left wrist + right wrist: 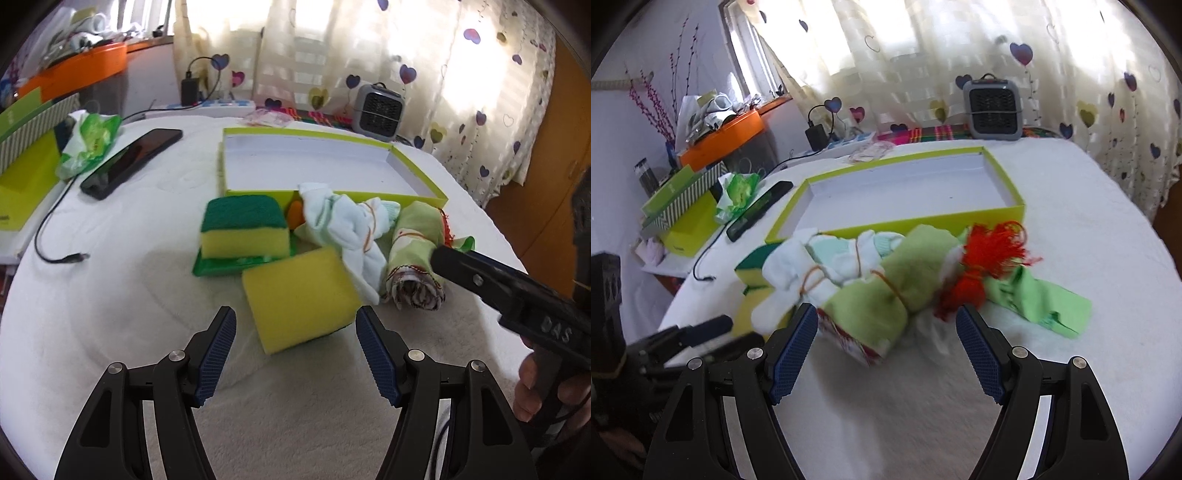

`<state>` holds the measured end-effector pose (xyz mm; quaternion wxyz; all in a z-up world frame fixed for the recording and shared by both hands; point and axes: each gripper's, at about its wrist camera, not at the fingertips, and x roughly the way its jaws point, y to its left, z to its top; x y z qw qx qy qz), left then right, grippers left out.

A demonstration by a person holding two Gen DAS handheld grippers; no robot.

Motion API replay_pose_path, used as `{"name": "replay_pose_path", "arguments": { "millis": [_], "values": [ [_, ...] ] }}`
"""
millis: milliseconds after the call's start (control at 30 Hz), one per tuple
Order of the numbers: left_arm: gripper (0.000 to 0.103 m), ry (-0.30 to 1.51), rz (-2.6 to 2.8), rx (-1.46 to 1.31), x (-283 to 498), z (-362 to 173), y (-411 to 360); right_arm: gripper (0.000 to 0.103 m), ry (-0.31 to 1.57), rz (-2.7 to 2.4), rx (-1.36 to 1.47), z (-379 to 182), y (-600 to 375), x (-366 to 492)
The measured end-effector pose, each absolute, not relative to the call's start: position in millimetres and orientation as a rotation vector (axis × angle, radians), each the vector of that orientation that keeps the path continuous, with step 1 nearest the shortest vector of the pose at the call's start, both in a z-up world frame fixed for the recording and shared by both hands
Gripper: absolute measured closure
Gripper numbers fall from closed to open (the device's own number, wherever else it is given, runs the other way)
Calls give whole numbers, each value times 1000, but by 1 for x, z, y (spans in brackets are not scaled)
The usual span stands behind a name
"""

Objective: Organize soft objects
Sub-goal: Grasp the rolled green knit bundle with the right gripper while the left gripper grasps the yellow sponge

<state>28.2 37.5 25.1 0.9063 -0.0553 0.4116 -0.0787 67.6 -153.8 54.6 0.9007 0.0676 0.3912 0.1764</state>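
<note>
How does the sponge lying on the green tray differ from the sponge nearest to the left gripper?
The sponge on the green tray lies flat, green scrub side up; the nearer sponge is tilted, showing its yellow face. The first rests on the tray; the second lies in front of it. Both are yellow foam.

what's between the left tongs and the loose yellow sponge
Nothing visible. The left tongs stand open with the yellow sponge right ahead of the gap, on bare white cover. The white socks lie just beyond its right corner.
</note>
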Motion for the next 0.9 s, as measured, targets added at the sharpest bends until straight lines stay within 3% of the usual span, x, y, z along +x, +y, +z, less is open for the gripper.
{"name": "replay_pose_path", "arguments": {
  "millis": [400,733,900],
  "values": [
    [36,896,-143,-160,46,16,48,39,877,369,215,40,-144,88],
    [42,881,-154,-200,43,16,58,69,837,345,174,44,-148,83],
    [47,866,-157,-200,39,21,62,74,811,351,117,49,-146,75]
  ]
}}
